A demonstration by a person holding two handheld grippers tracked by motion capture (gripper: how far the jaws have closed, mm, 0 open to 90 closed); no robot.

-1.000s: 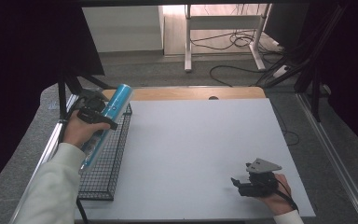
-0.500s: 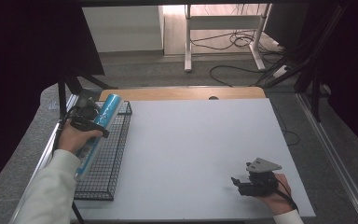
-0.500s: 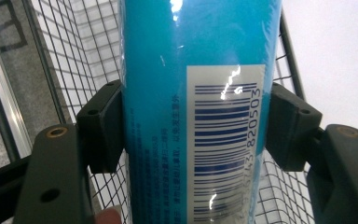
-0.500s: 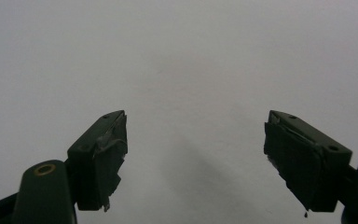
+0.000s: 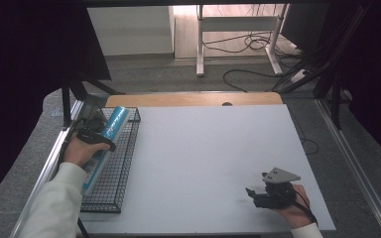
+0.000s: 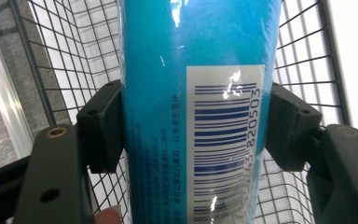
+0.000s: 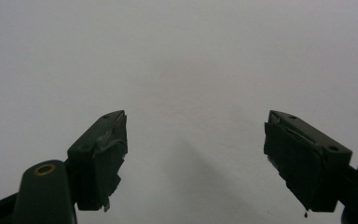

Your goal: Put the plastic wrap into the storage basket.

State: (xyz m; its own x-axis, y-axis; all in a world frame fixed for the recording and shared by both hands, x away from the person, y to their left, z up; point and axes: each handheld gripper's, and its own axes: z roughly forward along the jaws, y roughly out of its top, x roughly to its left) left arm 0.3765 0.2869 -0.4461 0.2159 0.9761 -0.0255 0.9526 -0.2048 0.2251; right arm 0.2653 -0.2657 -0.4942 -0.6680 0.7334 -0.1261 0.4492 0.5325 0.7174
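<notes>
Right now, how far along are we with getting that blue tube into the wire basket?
Done: the left tool is shut on the blue tube and has it over the wire basket. In hand: the tube lies along the basket, not yet let go; whether it rests on the mesh cannot be told. Left: open the tool and draw back. The right tool is open, holding nothing, over the white tabletop.

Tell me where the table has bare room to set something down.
The white tabletop is bare from the wire basket at its left edge across to the right gripper near the front right. The basket is crowded: the left gripper holds the blue tube there.
</notes>
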